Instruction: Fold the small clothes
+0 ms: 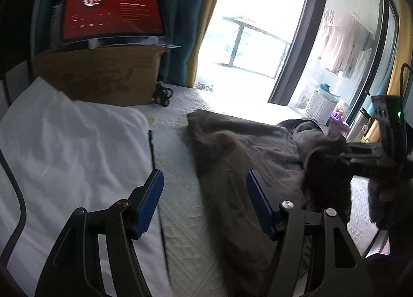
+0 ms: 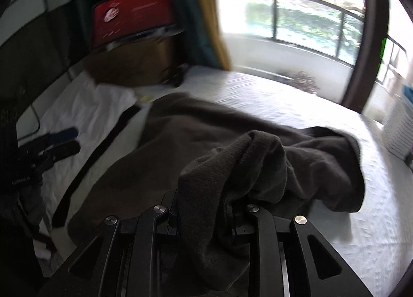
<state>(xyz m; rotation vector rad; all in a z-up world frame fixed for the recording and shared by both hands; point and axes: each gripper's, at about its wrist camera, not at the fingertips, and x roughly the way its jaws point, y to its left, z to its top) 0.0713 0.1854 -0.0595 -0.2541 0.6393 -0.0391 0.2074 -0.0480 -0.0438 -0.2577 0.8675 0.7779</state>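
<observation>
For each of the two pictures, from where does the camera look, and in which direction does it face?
Left wrist view: sits on the left tongs, looks down across the bed toward the balcony door; its own blue-padded fingers stand open and empty, with the right tongs at the right edge.
Right wrist view: sits on the right tongs, looks across the same bed toward the balcony railing; its fingers are shut on the dark garment, with the left tongs at the left edge.
Shared: the dark garment, white cloth, cardboard box, red tablet screen.
</observation>
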